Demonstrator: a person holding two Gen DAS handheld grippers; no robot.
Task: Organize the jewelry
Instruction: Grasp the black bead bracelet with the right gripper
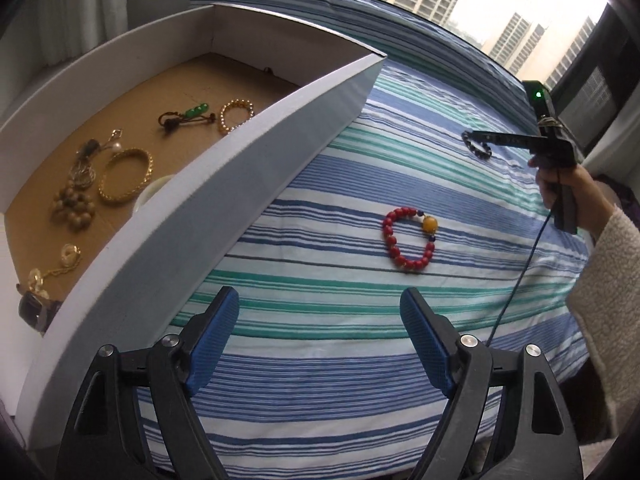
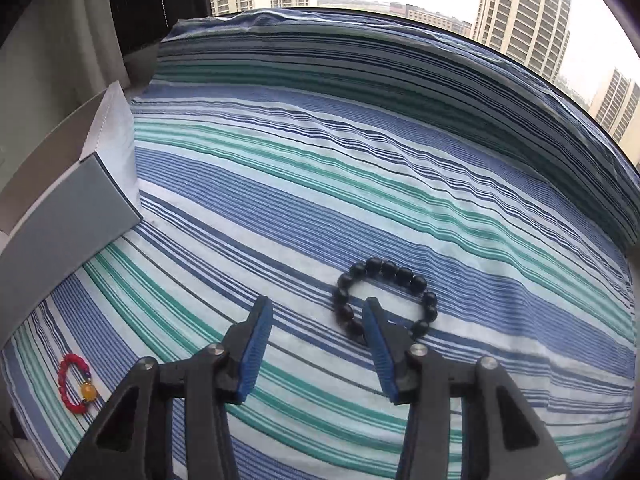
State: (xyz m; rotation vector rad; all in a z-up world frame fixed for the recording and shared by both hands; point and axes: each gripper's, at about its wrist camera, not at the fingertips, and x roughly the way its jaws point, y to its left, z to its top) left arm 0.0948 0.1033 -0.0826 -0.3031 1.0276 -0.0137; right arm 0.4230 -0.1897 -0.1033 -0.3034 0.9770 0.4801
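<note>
The left hand-held gripper is seen released, its blue pads wide apart with only the striped bedspread between them. Ahead of it and slightly to its right, a red bead bracelet with an amber bead is laid flat on the bed. To its left, an open white box is placed; gold chains, a gold bangle and a green-beaded piece are seen on its brown floor, while a pale round item is half hidden behind the near wall. The right hand-held gripper is held part open, gripping nothing. Its right finger overlaps the black bead bracelet, covering some beads; whether the tip is inside the loop or above it cannot be told. The nearest beads are blurred
</note>
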